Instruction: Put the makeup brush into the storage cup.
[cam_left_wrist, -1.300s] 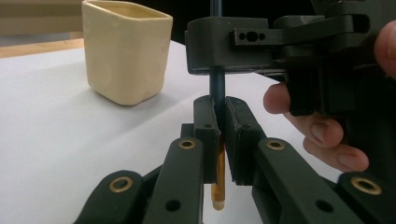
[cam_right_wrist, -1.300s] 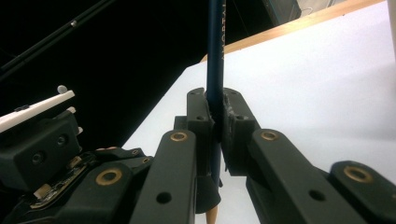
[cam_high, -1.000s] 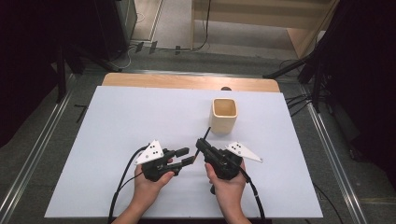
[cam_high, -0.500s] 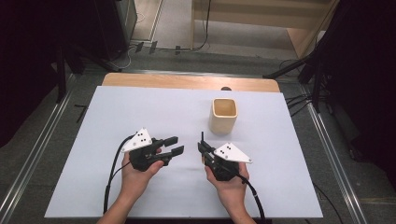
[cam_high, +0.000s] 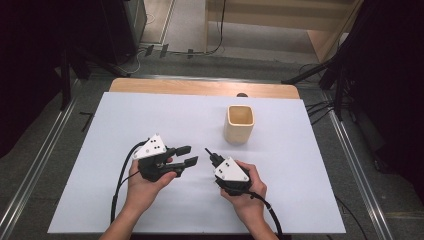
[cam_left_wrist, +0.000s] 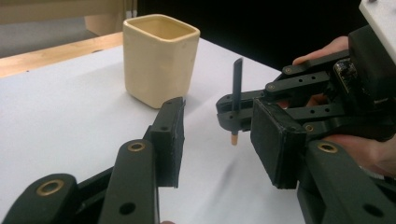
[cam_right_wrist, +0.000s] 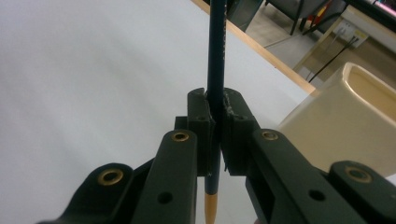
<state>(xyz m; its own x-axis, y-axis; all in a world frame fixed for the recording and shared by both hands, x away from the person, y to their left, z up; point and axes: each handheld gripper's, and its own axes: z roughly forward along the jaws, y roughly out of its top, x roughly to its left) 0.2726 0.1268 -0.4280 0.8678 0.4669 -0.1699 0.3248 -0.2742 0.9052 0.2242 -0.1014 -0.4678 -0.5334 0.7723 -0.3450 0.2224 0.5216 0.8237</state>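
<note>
Near the front edge of the white table (cam_high: 100, 200), your right gripper (cam_high: 214, 159) is clamped tight on a dark blue pencil (cam_right_wrist: 216, 70); its pads (cam_right_wrist: 200, 122) press the shaft from both sides. From the left gripper view the pencil (cam_left_wrist: 236, 88) stands roughly upright, its tan, unsharpened-looking end (cam_left_wrist: 234, 138) hanging below the jaws and the longer dark length rising above them. The beige square cup (cam_high: 239, 124) stands farther off and slightly right of that gripper, well apart from it, mouth upward and apparently empty. Your left gripper (cam_high: 186, 155) sits just left of the right one, jaws partly open with nothing between them; they have just been opening, and the pads (cam_left_wrist: 170, 135) touch nothing. Since the pencil's long axis is close to vertical and the cup lies beyond it, the coming move likely turns on carrying the shaft far and rightward over the rim. Your right hand (cam_high: 245, 192) is the nearer to the cup.
</note>
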